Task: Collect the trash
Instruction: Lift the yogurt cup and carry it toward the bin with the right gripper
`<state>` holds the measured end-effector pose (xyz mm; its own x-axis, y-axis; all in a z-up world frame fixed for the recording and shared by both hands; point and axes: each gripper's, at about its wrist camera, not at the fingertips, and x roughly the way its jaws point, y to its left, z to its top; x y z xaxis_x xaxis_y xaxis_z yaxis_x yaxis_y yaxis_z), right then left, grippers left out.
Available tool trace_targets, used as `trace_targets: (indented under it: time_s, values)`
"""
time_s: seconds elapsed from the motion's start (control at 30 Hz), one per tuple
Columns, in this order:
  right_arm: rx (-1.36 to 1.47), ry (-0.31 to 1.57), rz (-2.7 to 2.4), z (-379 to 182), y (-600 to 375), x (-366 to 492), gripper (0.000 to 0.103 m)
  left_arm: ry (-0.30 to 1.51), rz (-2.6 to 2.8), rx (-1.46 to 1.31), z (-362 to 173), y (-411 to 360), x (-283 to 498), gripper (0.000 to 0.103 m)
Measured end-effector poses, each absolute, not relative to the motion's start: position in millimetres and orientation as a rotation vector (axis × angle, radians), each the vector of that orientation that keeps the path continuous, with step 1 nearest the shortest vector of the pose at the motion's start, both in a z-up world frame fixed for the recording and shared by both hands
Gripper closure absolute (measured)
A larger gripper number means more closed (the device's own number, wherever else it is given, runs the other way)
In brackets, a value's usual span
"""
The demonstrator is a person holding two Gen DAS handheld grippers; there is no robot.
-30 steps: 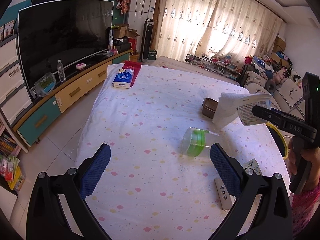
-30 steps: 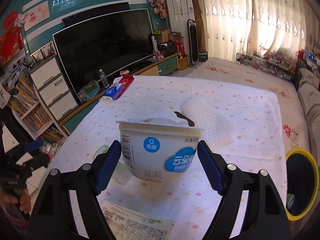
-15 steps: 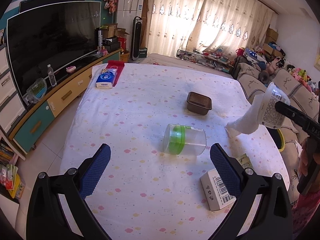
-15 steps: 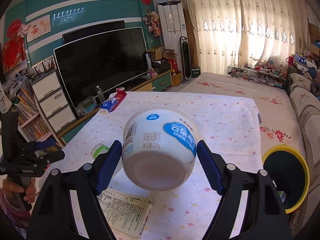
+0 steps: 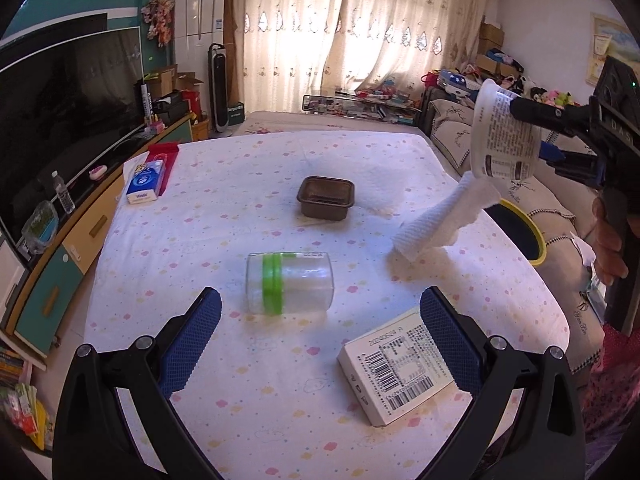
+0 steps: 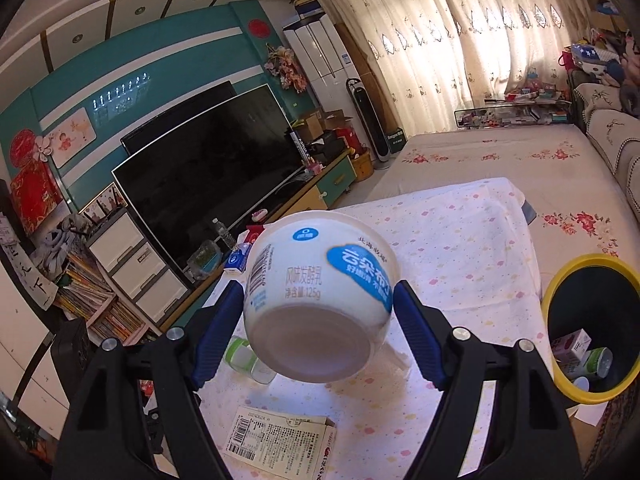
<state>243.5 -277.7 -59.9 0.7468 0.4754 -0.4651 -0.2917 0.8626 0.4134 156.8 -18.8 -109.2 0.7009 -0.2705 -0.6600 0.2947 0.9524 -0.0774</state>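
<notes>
The right gripper (image 6: 320,312) clamps a yogurt cup (image 6: 320,300) between its pads, tipped mouth-away, seemingly so the paper towel (image 5: 436,220) slides out. The bin (image 6: 592,336) stands right of the fingers. The left gripper (image 5: 320,336) is wide and empty, with a jar (image 5: 290,288) lying just ahead.

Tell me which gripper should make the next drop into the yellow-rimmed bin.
Right. The right gripper already clamps the white yogurt cup, beside the yellow-rimmed black bin. The left gripper is open and empty.

One yogurt cup (image 6: 320,296) — one jar (image 5: 290,283) — one flat box (image 5: 396,368).
</notes>
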Motion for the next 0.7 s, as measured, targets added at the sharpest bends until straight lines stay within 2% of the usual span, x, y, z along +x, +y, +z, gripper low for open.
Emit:
trace_targets:
  time_s: [0.43,0.7]
  values:
    - [0.303,0.47,0.454,-9.6,-292.0,221.6,0.03,0.747,-0.379,0.053,-111.2,-48.2,165.3,0.005]
    - [0.346,0.497,0.287,-33.7,-348.8,225.6,0.03,0.759,-0.39,0.073,-111.6,-57.9,168.7,0.005]
